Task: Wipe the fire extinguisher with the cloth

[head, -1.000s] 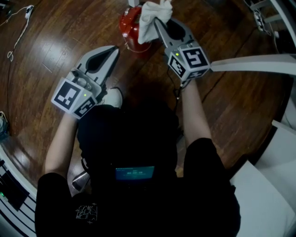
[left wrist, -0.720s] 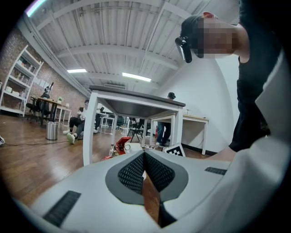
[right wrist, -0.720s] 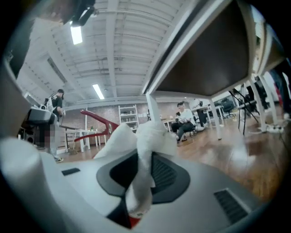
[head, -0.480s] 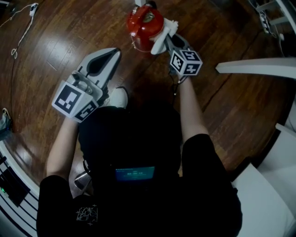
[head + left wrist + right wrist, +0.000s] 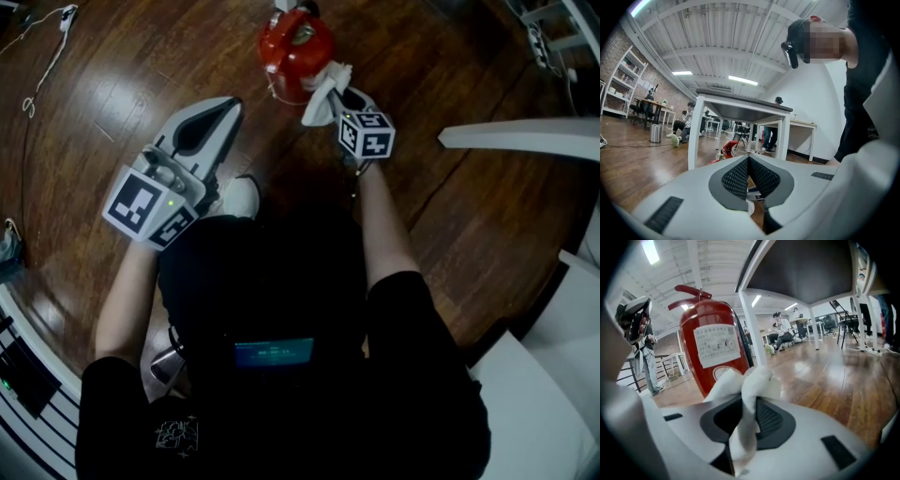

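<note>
A red fire extinguisher (image 5: 294, 52) stands upright on the wooden floor, seen from above in the head view. In the right gripper view the fire extinguisher (image 5: 715, 348) fills the left centre, white label facing me. My right gripper (image 5: 336, 92) is shut on a white cloth (image 5: 323, 92), which lies against the extinguisher's lower right side. The cloth (image 5: 745, 394) bunches between the jaws. My left gripper (image 5: 217, 122) is shut and holds nothing, off to the left and lower than the extinguisher. Its pads (image 5: 740, 177) meet at the tip.
A white table leg or bar (image 5: 516, 136) runs in from the right. White furniture (image 5: 562, 375) sits at the lower right. Cables (image 5: 37, 56) lie on the floor at upper left. A white table (image 5: 740, 105) stands ahead in the left gripper view.
The right gripper with the cloth has slid down from the extinguisher's top to its lower right side. The left gripper has stayed put.
</note>
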